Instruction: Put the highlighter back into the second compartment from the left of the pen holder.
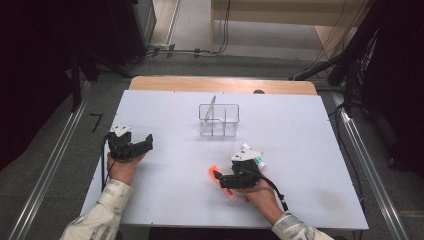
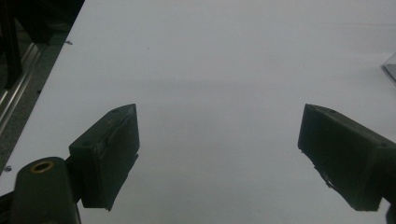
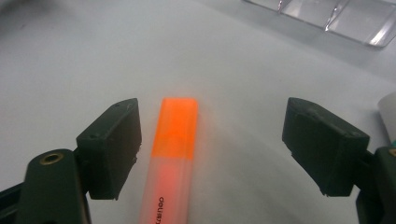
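Here, orange highlighter [image 3: 173, 154], translucent pale barrel, lying flat between spread right tongs [image 3: 212, 149]

Left gripper [image 2: 219, 154]: two black jaws rise from the lower corners of the frame, set wide apart, bare white table [image 2: 219, 70] between them. Dark floor and a metal rail [image 2: 16, 100] at far left edge
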Demonstrator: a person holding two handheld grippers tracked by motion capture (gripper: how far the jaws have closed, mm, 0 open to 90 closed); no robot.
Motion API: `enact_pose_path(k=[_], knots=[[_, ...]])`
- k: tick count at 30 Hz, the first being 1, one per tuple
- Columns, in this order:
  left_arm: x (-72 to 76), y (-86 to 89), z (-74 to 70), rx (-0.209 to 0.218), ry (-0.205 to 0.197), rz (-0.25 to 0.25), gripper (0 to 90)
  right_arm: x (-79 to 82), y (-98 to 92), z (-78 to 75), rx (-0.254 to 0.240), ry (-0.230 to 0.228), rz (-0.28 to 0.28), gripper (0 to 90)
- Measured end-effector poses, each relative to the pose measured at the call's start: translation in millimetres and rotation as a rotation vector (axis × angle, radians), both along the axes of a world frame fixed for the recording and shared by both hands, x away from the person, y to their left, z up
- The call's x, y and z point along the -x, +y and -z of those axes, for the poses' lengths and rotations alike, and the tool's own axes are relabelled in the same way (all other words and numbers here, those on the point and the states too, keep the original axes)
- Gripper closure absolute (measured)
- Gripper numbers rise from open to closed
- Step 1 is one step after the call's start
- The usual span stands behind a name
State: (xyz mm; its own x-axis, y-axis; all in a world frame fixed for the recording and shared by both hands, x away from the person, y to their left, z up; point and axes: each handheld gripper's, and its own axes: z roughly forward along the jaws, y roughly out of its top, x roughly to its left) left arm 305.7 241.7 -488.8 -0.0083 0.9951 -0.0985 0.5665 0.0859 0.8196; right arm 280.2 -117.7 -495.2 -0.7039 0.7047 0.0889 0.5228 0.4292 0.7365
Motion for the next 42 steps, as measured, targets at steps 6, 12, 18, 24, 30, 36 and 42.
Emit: enact_pose_path(k=[6,12,18,24,30,36,42], knots=[[0.0,0.0,0.3,-0.002,0.001,0.0,13.0,2.3,7.6,3.7,0.016,-0.013,-0.006,21.4],[-0.1,0.0,0.4,-0.003,0.002,-0.001,13.0,3.7,15.4,6.2,0.037,-0.018,-0.017,29.9],[-0.1,0.2,0.4,-0.002,0.002,-0.001,13.0,2.5,19.7,9.2,0.066,-0.025,-0.025,31.5],[-0.2,-0.1,0.4,-0.001,0.001,0.0,13.0,2.0,22.3,11.4,0.081,-0.015,-0.041,36.0],[0.0,0.5,0.1,0.002,0.001,0.0,13.0,1.7,24.0,11.4,0.063,-0.007,-0.047,36.0],[-0.1,0.3,0.2,-0.001,0.004,0.001,13.0,1.5,25.8,13.2,0.078,-0.004,-0.039,43.6],[0.0,0.2,0.2,0.0,0.004,0.001,13.0,2.8,28.0,13.9,0.102,0.003,-0.034,51.0]])
